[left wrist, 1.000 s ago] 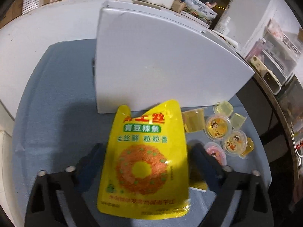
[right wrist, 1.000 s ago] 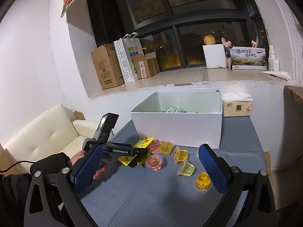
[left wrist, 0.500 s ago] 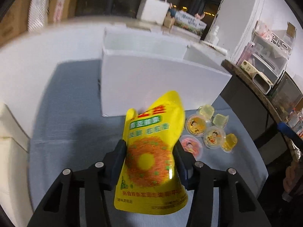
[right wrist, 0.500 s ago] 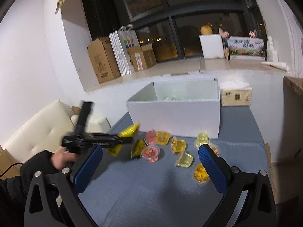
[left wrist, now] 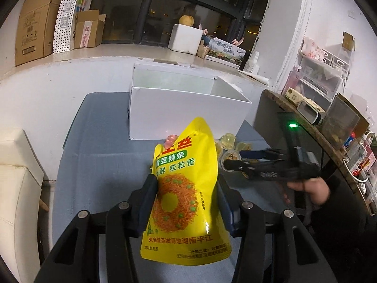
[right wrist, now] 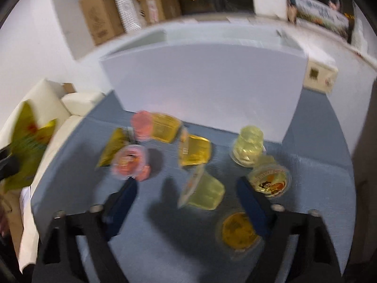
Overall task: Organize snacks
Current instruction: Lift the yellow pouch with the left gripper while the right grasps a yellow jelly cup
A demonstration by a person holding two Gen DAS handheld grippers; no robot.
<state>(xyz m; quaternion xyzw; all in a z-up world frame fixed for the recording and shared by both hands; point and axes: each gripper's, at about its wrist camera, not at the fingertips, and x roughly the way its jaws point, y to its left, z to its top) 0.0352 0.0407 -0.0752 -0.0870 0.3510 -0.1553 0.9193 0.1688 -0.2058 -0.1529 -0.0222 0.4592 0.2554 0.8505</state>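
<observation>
My left gripper is shut on a yellow snack pouch and holds it up above the blue table, in front of the open white box. The pouch also shows at the left edge of the right wrist view. My right gripper is open and low over the table, its fingers on either side of a pale green jelly cup lying on its side. Several more jelly cups lie around it: a pink one, a yellow one, an orange-lidded one.
A small gold packet lies beside the pink cup. A tissue box stands right of the white box. A cream sofa is left of the table, a dark shelf with clutter right. Cardboard boxes stand on the window ledge.
My left gripper has lifted the pouch higher and pulled back. My right gripper has dropped down and forward to the jelly cups; its view is blurred by motion.
</observation>
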